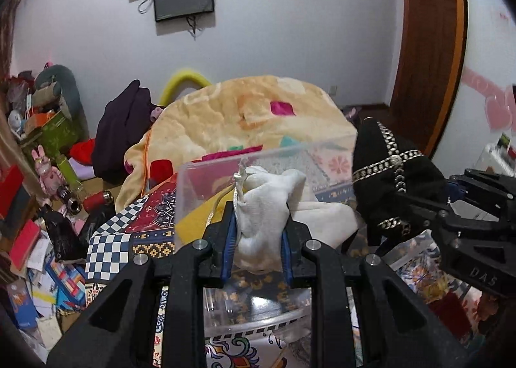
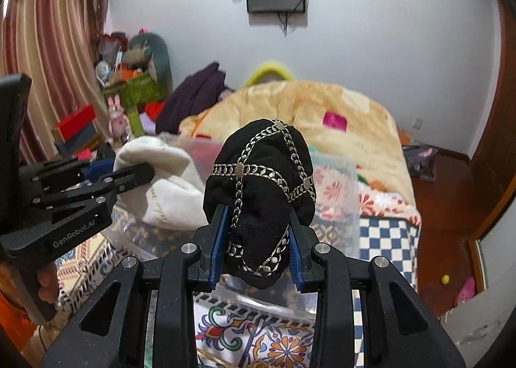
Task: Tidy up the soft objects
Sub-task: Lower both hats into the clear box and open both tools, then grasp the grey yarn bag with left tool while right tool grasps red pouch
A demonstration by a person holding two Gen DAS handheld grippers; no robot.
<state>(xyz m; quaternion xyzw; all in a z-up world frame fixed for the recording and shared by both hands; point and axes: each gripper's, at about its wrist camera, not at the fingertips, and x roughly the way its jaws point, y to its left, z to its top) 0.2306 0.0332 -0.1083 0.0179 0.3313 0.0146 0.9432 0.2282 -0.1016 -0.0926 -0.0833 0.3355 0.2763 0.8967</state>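
Left wrist view showed the left gripper (image 1: 259,239) clamped on a white cloth pouch (image 1: 267,207) and the right gripper (image 2: 256,248) pinching a black embroidered cap (image 2: 261,181), both held above the clear plastic bin (image 1: 200,181), seemingly for dropping inside

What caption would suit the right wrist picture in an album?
Right claw grips a black trimmed cloth bundle above a clear plastic box.
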